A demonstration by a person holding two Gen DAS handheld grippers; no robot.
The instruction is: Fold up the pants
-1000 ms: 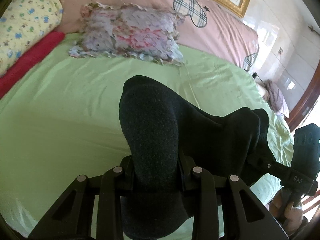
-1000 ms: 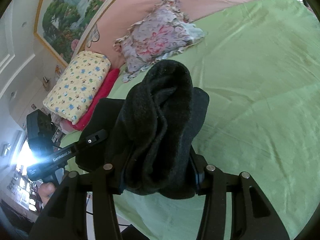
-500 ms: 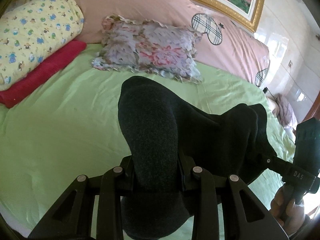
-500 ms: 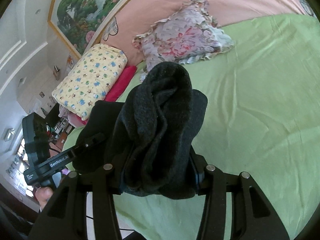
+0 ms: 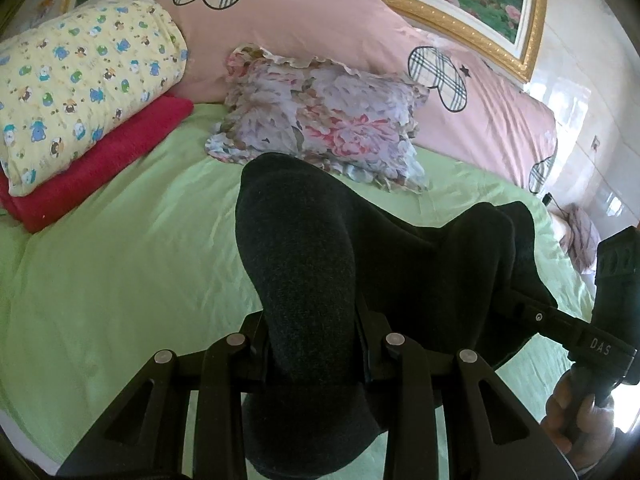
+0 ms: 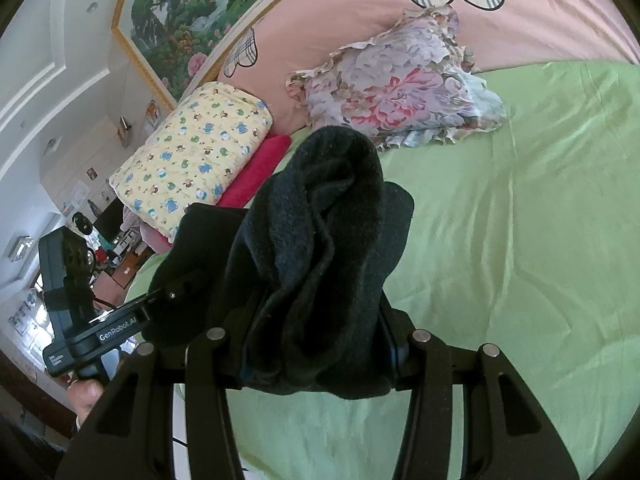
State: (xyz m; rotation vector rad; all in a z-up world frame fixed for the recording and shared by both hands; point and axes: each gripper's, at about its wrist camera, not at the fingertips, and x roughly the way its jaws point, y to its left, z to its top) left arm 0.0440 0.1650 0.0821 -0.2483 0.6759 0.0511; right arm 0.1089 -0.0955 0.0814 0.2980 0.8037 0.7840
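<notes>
The dark charcoal pants (image 5: 304,264) hang bunched between both grippers, held up above the green bed sheet (image 5: 120,264). My left gripper (image 5: 312,336) is shut on one bunch of the pants, and the fabric bulges up over its fingers. My right gripper (image 6: 316,344) is shut on another bunch of the same pants (image 6: 320,232). The right gripper's body shows at the right edge of the left wrist view (image 5: 592,344). The left gripper's body shows at the left in the right wrist view (image 6: 96,332). The fingertips of both are hidden by fabric.
A floral pillow (image 5: 320,120) lies at the head of the bed against a pink headboard cushion (image 5: 320,28). A yellow printed quilt roll (image 5: 80,84) sits on a red folded blanket (image 5: 100,160) at the far left. Open green sheet (image 6: 500,260) spreads below.
Both grippers have tilted up and drawn back with the pants, so the pillow, quilt and headboard sit lower and fuller in view. Both grips on the pants are unchanged.
</notes>
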